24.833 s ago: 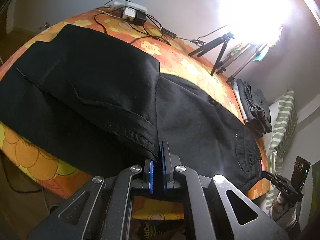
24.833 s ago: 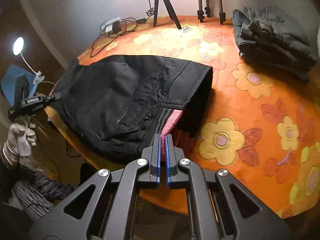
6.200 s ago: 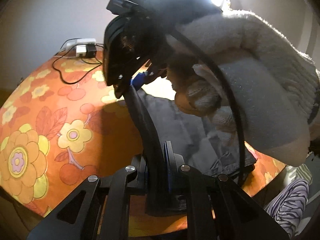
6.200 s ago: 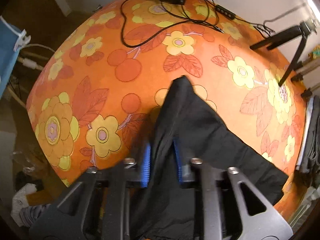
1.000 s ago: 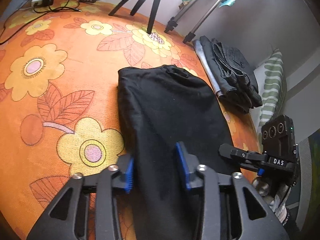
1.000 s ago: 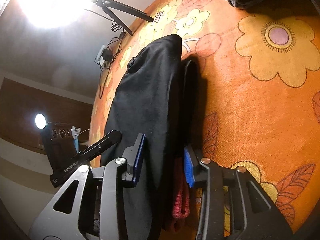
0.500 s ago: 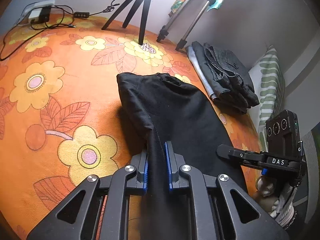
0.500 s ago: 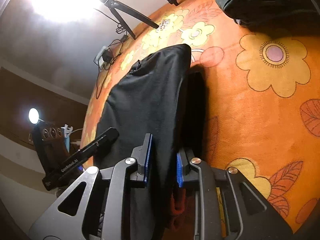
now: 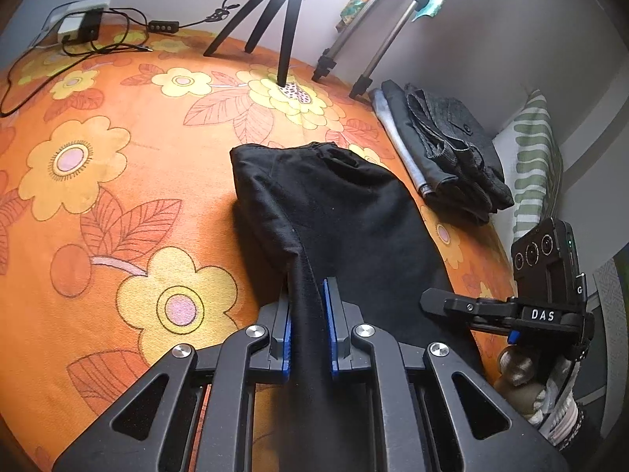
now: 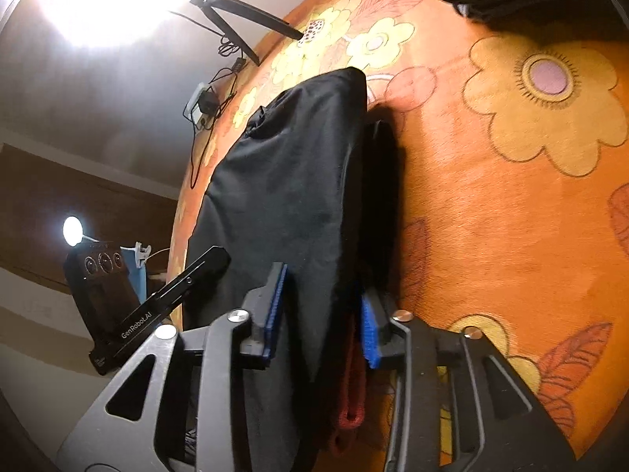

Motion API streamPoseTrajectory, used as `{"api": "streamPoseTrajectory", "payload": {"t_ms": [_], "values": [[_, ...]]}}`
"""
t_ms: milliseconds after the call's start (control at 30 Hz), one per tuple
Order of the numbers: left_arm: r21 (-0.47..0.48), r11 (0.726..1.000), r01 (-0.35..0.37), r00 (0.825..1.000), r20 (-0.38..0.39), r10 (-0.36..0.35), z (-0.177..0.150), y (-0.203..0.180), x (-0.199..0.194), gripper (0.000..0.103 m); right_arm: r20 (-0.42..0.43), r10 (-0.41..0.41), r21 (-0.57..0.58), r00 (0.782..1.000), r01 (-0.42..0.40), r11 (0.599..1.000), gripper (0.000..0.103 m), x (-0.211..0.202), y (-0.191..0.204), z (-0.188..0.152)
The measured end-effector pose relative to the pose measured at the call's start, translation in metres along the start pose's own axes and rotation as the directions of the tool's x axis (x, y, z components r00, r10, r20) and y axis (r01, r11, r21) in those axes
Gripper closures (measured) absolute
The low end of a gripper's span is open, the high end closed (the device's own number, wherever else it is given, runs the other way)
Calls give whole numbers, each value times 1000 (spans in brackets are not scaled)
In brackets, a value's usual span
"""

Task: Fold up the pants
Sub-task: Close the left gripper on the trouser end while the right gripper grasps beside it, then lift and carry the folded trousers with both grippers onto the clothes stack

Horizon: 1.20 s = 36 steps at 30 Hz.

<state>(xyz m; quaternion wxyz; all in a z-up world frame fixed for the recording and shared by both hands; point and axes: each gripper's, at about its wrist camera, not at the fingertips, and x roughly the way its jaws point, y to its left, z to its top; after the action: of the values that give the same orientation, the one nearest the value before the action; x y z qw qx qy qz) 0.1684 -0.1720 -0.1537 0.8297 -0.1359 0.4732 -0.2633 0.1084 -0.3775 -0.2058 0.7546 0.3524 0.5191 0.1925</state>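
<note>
The black pants (image 9: pixel 346 212) lie folded into a narrow strip on the orange flowered bed cover (image 9: pixel 78 165). My left gripper (image 9: pixel 308 295) is shut on the near edge of the pants and holds a pinched ridge of cloth slightly raised. In the right wrist view the pants (image 10: pixel 291 181) run away from me, with a red inner waistband showing near the fingers. My right gripper (image 10: pixel 320 295) stands around the near end of the pants with its jaws open wide. The right gripper also shows in the left wrist view (image 9: pixel 507 306).
A stack of folded dark and denim clothes (image 9: pixel 440 149) lies at the far right, next to a striped pillow (image 9: pixel 534 165). Tripod legs (image 9: pixel 275 27) stand at the back of the bed. A power strip with cables (image 9: pixel 82 27) lies at the back left.
My right gripper's jaws, closed on the pants half a second ago, have opened wide. My left gripper, open a second ago, closed on the pants' edge and stays shut.
</note>
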Motion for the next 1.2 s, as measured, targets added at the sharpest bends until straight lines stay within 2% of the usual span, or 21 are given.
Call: {"api": "streamPoseTrajectory", "payload": {"t_ms": [167,300,467,567,667,733,900,1000,1133,1200], "values": [[4,1000,-2,1000,16,2,-1,-2,-6,92,40,-33,-56,999,35,998,83,-6,17,-3],[32,999,-11,999,34,10,-1,-9,-13,93,81,-19,-113,997,28,993,93,-19,38,-3],[63,998,-18,999,52,15,1,-17,-19,93,82,-32,-116,996,41,992,93,-22,41,-4],[68,997,-23,999,48,19,1,-18,-17,94,58,-33,-76,998,38,996,90,-22,31,-5],[57,998,-25,999,38,23,1,-12,-13,94,36,-64,-48,997,65,997,81,-26,24,-10],[33,999,-20,999,27,19,2,-6,-10,94,15,-65,-17,998,65,998,69,-31,18,-18],[25,999,-19,1000,18,19,0,-3,-10,94,-42,-17,69,999,20,997,66,-42,5,-42],[29,999,-21,1000,15,20,1,-5,-10,94,-60,58,146,996,-49,988,64,-45,-8,-53],[23,1000,-21,1000,12,21,0,-3,-9,94,-88,126,222,988,-104,969,63,-35,-21,-61],[18,1000,-18,1000,11,18,-1,-2,-9,94,-88,134,228,987,-111,967,62,-35,-23,-61]]}}
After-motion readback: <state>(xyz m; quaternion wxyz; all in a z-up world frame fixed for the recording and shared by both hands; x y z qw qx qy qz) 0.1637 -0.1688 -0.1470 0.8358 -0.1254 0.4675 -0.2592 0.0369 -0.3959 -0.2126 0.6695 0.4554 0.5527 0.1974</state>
